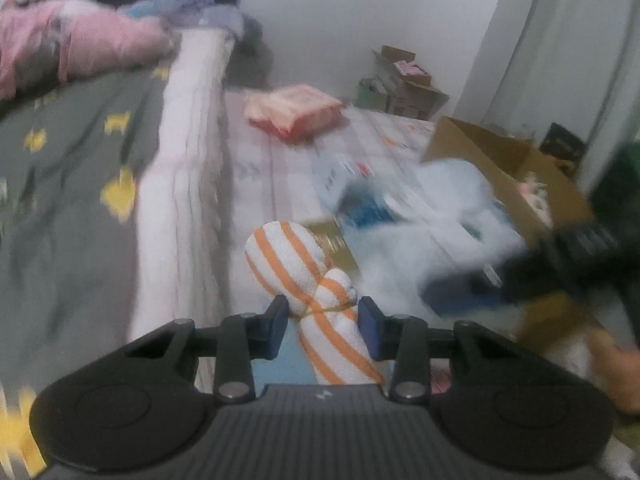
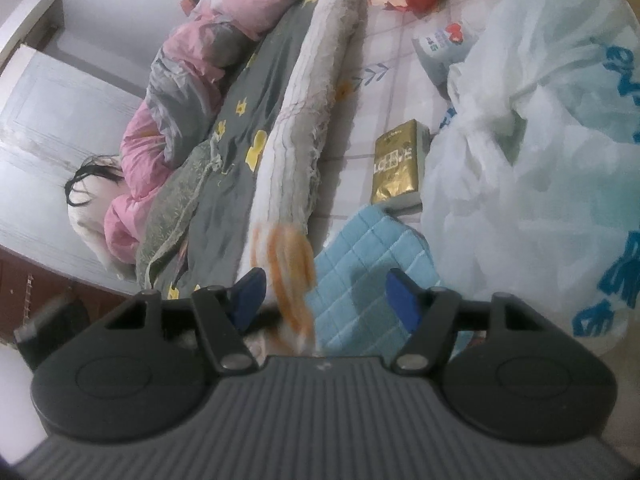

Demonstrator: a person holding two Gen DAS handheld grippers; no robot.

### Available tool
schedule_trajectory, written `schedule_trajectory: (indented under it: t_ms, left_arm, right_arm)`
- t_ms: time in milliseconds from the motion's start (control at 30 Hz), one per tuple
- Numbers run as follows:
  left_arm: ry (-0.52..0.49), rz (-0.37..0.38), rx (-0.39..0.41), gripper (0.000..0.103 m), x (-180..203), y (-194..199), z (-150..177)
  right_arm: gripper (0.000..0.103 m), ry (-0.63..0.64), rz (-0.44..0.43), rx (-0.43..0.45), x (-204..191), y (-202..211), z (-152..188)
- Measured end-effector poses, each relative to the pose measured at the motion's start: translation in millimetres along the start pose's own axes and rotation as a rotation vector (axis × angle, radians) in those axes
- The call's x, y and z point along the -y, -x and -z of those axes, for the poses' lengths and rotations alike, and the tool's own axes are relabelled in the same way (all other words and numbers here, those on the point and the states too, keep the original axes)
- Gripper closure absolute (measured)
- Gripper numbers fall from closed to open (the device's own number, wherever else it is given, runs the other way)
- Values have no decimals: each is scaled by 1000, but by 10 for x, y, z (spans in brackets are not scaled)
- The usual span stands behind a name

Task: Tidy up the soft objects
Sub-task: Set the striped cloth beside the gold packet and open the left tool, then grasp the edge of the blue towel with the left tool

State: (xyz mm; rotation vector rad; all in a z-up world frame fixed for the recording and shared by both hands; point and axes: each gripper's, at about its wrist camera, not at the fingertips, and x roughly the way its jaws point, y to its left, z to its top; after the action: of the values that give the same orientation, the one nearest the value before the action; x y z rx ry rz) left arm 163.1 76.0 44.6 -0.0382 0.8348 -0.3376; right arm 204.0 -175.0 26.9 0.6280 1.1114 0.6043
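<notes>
The left gripper [image 1: 323, 322] pinches one orange-and-white striped soft toy [image 1: 310, 280] at its narrow tied waist, its jaws pressed in on both sides; the waist looks like the natural place to take it, since the rounder head above and the body below keep it from slipping through. The toy hangs clear above the bed [image 1: 288, 168], which suggests it is being carried toward a place to be sorted.

The right gripper [image 2: 326, 300] has its jaws spread with nothing between the pads; it hovers over one light blue quilted cloth [image 2: 372, 252] lying flat on the bed, probably the next soft thing to take. The striped toy shows blurred just beside its left jaw.

On the bed I also count one gold packet [image 2: 396, 162], one red-and-pink packet [image 1: 294, 110], one large white plastic bag [image 2: 532, 152] with blue print, and one pink duvet [image 2: 180, 92] bunched on the grey bedspread [image 1: 68, 184]. One open cardboard box [image 1: 512, 176] stands beyond the bag, possibly the collecting spot.
</notes>
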Motion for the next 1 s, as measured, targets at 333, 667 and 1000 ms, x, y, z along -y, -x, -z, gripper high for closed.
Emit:
schedule_trajectory:
  t_ms: [333,667,1000]
  left_arm:
    - [-151,-171,93,53,52,-760,-227]
    - [-107,-215,40,42,29,-464,-3]
    - [-267,-19,-51,42,468,113,851]
  right_arm:
    - [36,65,47,43,34,93,10]
    - [36,61,75,16,95,34,256]
    - [39,15,130,42,256,51,566]
